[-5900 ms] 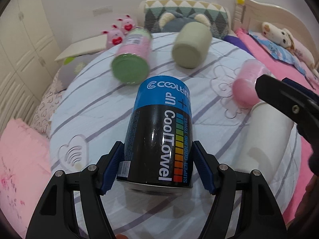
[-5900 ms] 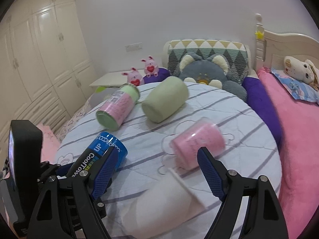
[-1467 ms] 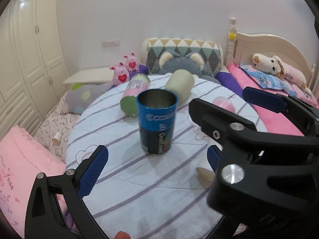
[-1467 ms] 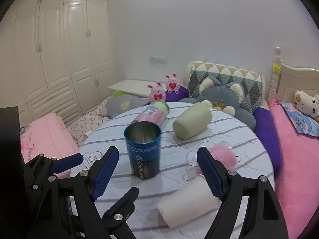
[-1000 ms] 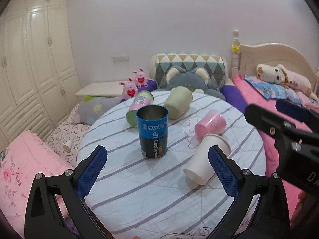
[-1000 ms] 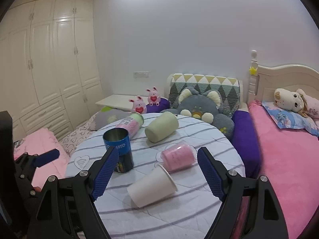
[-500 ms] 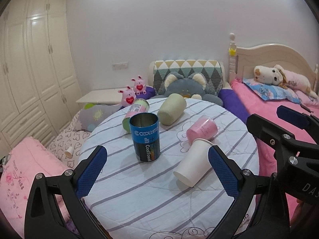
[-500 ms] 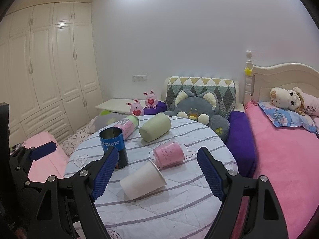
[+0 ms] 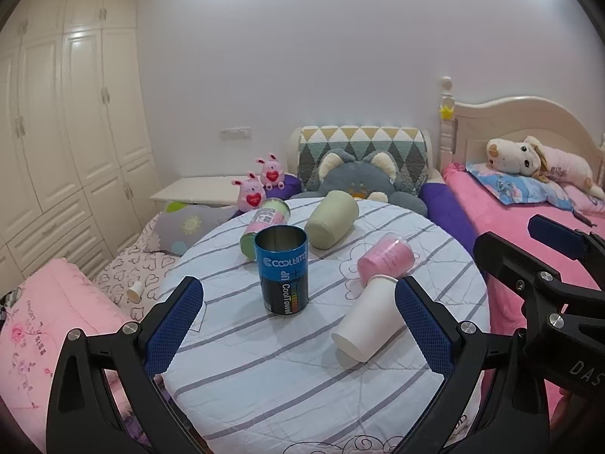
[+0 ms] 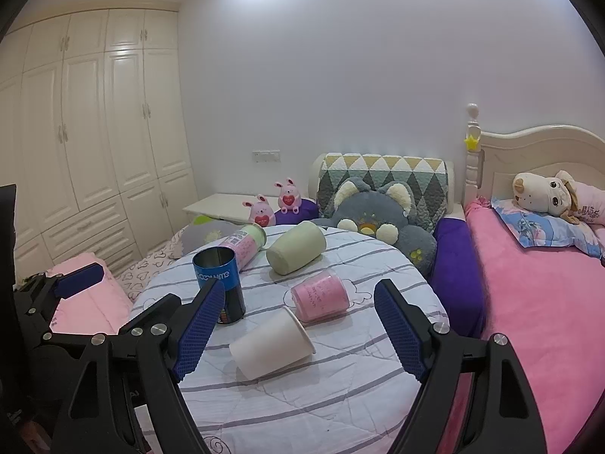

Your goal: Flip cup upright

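Left tongs [image 9: 298, 321]: released, empty, jaws wide apart; pulled well back from the surface, where 5.9 s ago they clenched the blue can.
Right tongs [image 10: 295, 325]: released, empty, held back and high; no contact with anything.
Blue can [image 9: 281, 270]: upright, mouth up, on the surface [image 9: 272, 386] left of centre; metal inside visible. 5.9 s ago it lay on its side in the left tongs' grip.
Change: the can went from lying to standing, the grip let go, and both tongs have drawn away over the last 1.5 s, so the view has widened.
Meaning for task: one cup looks done; it stands free with no support.
White cup [image 9: 368, 321]: on its side, just right of the can, rim toward the pink cup, base toward the camera. In the right wrist view it lies between the two pads.
Pink cup [image 9: 385, 259]: on its side, touching or almost touching the white cup's rim; cannot tell which.
Green cup [image 9: 332, 218]: on its side, far side of the surface.
Pink-green can [image 9: 264, 223]: on its side, behind the blue can.
Judgement: if more cups are meant, the white cup is the nearest candidate for the right tongs; light paper, likely to roll or crush under a hard squeeze.
Beyond: bed [image 10: 529, 302] to the right.
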`<state>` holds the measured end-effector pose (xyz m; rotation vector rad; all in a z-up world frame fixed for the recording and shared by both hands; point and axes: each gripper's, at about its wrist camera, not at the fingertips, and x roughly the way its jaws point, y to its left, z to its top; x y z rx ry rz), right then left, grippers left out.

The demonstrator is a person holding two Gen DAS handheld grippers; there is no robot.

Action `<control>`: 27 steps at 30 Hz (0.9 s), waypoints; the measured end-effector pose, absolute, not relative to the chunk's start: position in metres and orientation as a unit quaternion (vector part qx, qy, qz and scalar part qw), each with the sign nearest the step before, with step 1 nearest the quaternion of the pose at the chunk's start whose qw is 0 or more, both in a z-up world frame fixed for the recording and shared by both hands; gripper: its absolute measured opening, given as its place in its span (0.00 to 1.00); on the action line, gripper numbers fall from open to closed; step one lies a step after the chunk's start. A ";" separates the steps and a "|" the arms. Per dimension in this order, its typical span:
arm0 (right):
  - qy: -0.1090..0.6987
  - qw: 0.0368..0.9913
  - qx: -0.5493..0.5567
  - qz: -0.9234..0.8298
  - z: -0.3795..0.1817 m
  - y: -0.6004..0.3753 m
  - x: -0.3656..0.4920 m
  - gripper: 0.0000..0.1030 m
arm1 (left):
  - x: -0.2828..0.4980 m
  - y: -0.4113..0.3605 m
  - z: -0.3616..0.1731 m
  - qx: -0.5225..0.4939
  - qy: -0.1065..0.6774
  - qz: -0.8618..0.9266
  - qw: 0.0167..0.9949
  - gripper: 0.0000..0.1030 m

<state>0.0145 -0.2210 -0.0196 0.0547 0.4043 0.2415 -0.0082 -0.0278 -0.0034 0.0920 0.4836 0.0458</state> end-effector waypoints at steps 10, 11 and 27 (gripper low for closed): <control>0.192 0.973 0.024 0.122 -0.017 -0.220 0.011 0.80 | -0.010 -0.026 0.001 0.042 0.232 0.033 0.971 1.00; 0.192 0.974 0.025 0.122 -0.017 -0.220 0.011 0.80 | -0.010 -0.026 0.000 0.042 0.232 0.033 0.971 1.00; 0.174 0.978 0.019 0.110 -0.009 -0.221 0.004 0.80 | -0.013 -0.022 0.000 0.034 0.223 0.044 0.973 1.00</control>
